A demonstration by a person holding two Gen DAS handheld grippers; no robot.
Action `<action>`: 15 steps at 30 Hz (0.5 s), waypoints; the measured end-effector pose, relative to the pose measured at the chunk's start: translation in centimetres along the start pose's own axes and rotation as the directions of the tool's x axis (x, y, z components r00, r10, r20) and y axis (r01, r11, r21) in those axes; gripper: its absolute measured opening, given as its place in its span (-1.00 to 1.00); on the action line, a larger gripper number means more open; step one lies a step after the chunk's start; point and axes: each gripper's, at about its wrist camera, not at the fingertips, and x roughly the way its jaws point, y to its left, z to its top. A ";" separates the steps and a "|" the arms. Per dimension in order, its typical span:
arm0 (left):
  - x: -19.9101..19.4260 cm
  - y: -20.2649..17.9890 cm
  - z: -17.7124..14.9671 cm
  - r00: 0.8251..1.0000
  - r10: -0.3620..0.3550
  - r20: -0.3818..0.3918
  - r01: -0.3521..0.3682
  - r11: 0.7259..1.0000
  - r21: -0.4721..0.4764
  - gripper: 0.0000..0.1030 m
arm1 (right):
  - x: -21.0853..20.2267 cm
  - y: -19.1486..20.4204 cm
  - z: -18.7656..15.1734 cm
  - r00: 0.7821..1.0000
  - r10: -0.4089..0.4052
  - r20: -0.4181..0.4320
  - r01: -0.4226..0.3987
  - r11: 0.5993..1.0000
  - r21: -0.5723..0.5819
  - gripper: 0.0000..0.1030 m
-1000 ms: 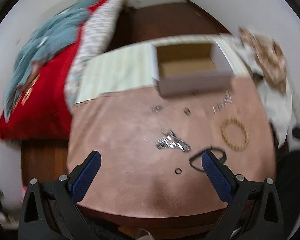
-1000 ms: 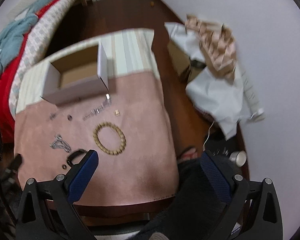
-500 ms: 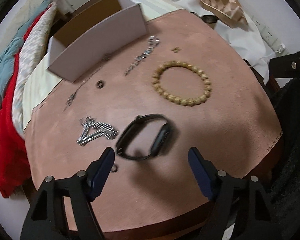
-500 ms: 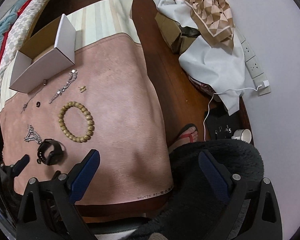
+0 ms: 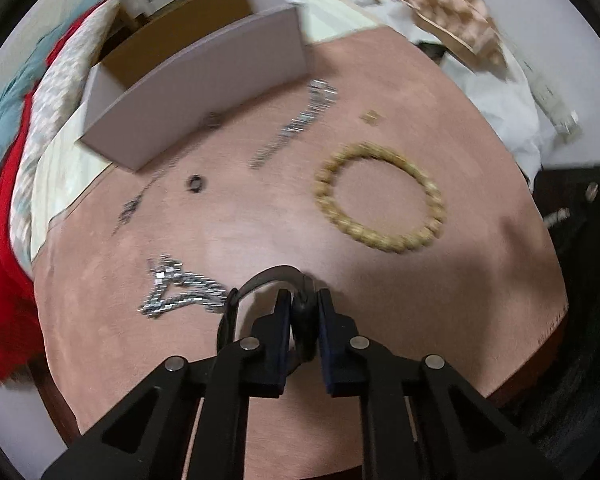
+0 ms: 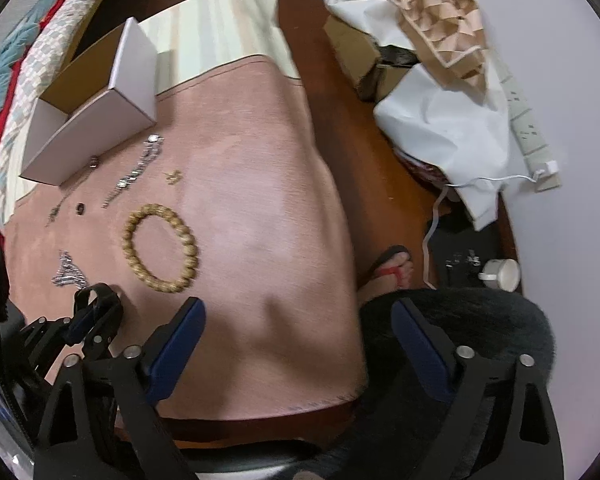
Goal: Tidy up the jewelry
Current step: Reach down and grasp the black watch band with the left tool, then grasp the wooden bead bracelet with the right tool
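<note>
Near the front edge of the pink-covered surface, the left tongs are seen closed upon a black wristband, its loop lying on the cloth beside a heap of silver chain. The right tongs are held wide and empty — off the surface's near corner. The step in hand is judged to be the pick-up of the first item. A lift and a carry to the open white box at the far side is called for next — the beaded bracelet, the small rings and the other chains being left undisturbed.
</note>
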 end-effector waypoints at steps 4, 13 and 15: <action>-0.3 2.7 0.4 1.000 -0.012 0.008 0.013 0.993 -0.116 -0.81 | 1.3 2.4 1.4 0.999 0.043 0.000 -0.043 0.999 -0.032 0.45; -1.3 5.8 0.5 0.999 0.002 0.035 0.006 0.972 -0.237 -0.81 | 5.2 8.6 2.7 0.999 -0.020 -0.036 0.013 0.981 -0.193 -0.31; -1.5 6.2 0.4 0.999 0.001 0.041 0.010 0.968 -0.252 -0.81 | 5.0 9.4 2.3 0.999 -0.050 -0.011 0.046 0.974 -0.221 -0.46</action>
